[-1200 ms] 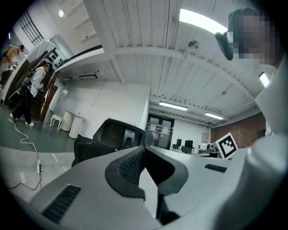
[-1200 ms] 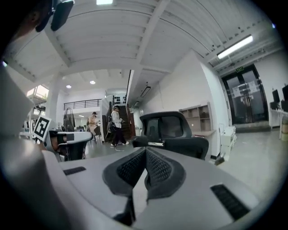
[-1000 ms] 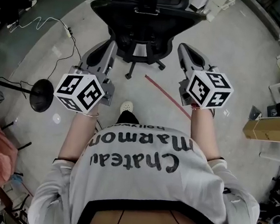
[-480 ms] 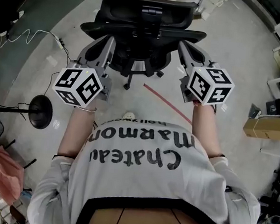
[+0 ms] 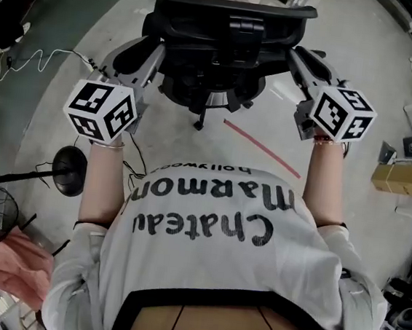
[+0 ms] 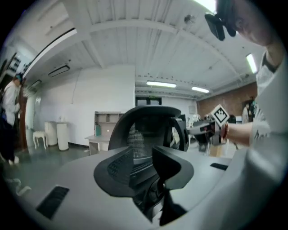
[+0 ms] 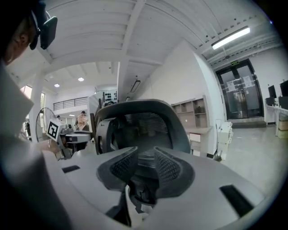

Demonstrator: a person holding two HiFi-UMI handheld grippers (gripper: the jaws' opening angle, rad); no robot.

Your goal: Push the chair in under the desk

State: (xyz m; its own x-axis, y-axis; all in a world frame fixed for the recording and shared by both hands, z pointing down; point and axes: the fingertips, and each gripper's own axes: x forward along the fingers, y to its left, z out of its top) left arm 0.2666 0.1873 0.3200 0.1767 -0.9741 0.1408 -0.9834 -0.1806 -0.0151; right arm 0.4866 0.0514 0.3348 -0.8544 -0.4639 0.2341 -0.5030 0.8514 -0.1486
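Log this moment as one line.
left gripper: fingers just opening, nothing between | right gripper: fingers just opening, nothing between | chair: back flanked by both grippers

The left hand-held gripper [image 5: 152,46] and right hand-held gripper [image 5: 298,54] moved toward 12 o'clock, now flanking the chair [image 5: 230,35]; both jaws have just been opening, nothing between them.

Both forearms [image 5: 106,179] are reaching toward the top of the frame; the left gripper [image 5: 150,51] is pointing upper left, the right gripper [image 5: 301,59] upper right; both pairs of jaws have just been opening, standing slightly apart, clamping nothing.
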